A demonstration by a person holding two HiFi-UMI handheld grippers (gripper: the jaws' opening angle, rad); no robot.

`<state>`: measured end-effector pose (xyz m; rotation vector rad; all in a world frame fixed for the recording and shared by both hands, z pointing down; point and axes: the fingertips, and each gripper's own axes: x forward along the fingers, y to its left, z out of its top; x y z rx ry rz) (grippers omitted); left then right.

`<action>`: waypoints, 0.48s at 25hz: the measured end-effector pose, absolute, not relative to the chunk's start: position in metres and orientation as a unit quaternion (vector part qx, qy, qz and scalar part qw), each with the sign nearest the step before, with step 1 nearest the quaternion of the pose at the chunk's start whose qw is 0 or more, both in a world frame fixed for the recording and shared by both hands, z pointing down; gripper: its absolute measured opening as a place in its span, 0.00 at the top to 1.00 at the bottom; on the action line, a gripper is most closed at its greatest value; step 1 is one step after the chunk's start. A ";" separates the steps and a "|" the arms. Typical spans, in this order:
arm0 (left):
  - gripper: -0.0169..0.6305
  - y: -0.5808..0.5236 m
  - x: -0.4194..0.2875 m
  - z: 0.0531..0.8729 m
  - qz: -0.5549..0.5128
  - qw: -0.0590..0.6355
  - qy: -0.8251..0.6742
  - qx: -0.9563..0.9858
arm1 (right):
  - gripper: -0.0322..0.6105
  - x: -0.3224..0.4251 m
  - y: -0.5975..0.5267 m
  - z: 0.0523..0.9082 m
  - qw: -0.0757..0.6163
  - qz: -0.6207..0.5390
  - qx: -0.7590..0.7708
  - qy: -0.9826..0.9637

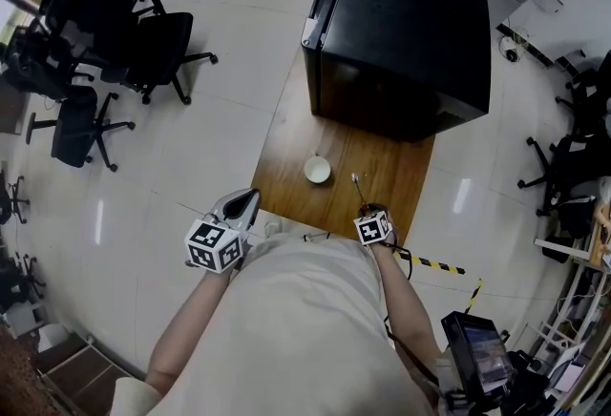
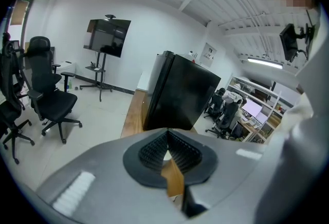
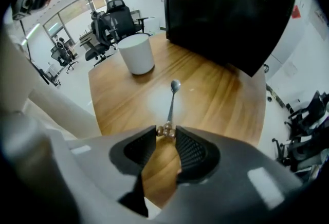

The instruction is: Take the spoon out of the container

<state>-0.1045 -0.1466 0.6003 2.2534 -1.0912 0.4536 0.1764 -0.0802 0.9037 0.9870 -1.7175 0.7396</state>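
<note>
A white cup (image 1: 318,169) (image 3: 136,53) stands upright on the wooden table (image 1: 286,156) (image 3: 221,94). The metal spoon (image 1: 357,187) (image 3: 171,99) is outside the cup, to its right, stretched low over the wood with its bowl pointing away from me. My right gripper (image 1: 368,209) (image 3: 165,130) is shut on the spoon's beaded handle end, near the table's front edge. Off the table's front left corner, my left gripper (image 1: 252,197) (image 2: 165,133) is raised and shut, with nothing held. Whether the spoon's bowl touches the table is unclear.
A big black cabinet (image 1: 401,23) (image 3: 226,7) (image 2: 180,94) fills the far half of the table, behind the cup. Office chairs (image 1: 143,47) stand on the floor at the left. Yellow-black tape (image 1: 434,263) marks the floor at the right.
</note>
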 end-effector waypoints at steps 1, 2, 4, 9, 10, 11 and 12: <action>0.99 -0.146 -0.106 0.601 0.170 0.295 -0.411 0.846 | 0.76 0.176 -0.082 0.908 0.491 0.306 0.410 -0.705; 0.99 -0.145 -0.109 0.602 0.169 0.295 -0.413 0.845 | 0.76 0.174 -0.085 0.912 0.490 0.307 0.413 -0.703; 0.99 -0.143 -0.113 0.602 0.168 0.297 -0.416 0.843 | 0.76 0.173 -0.089 0.918 0.493 0.310 0.419 -0.697; 0.99 -0.144 -0.118 0.599 0.165 0.296 -0.418 0.843 | 0.76 0.171 -0.101 0.927 0.514 0.303 0.424 -0.682; 0.99 -0.143 -0.119 0.600 0.165 0.296 -0.418 0.843 | 0.76 0.171 -0.102 0.928 0.516 0.303 0.426 -0.679; 0.99 -0.143 -0.121 0.600 0.164 0.297 -0.418 0.843 | 0.76 0.170 -0.103 0.930 0.517 0.303 0.426 -0.678; 0.99 -0.142 -0.123 0.601 0.164 0.297 -0.418 0.843 | 0.76 0.169 -0.103 0.931 0.518 0.304 0.426 -0.676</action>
